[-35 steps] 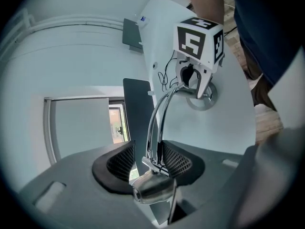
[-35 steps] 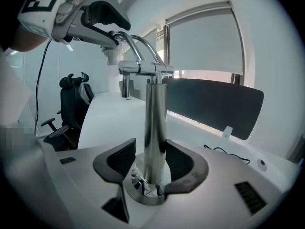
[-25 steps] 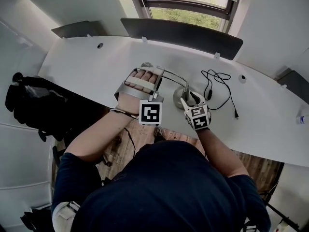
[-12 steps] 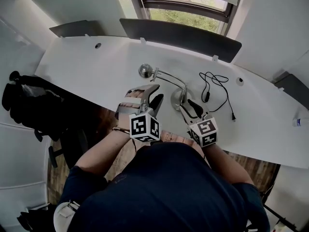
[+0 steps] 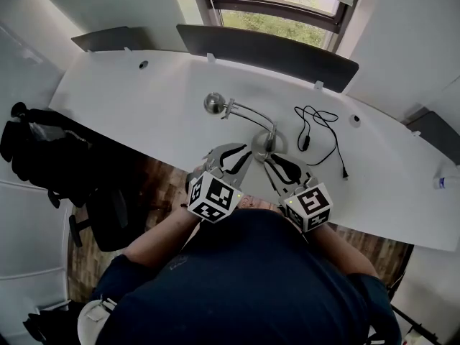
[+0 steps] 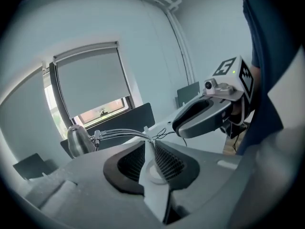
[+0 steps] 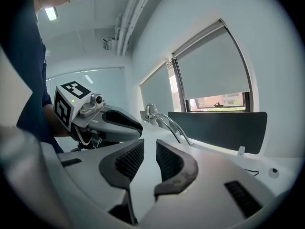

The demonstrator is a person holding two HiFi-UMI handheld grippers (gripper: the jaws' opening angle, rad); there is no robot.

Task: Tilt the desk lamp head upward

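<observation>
Grippers empty, short of lamp
Left gripper (image 5: 233, 153) and right gripper (image 5: 277, 162) jaws have just been closing and stand narrowly apart on nothing; the lamp head (image 5: 214, 103) hangs over the desk (image 5: 144, 106) beyond them. Risk: an unbraced push could skid the base (image 5: 269, 143).

Navy tee (image 5: 251, 286); grey grippers (image 5: 233, 153) (image 5: 272, 162) (black-white marker cubes (image 5: 213, 198)).

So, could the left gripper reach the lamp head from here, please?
Probably yes: only bare desk lies between the left gripper and the lamp head. Its jaws have just been closing on nothing.
</observation>
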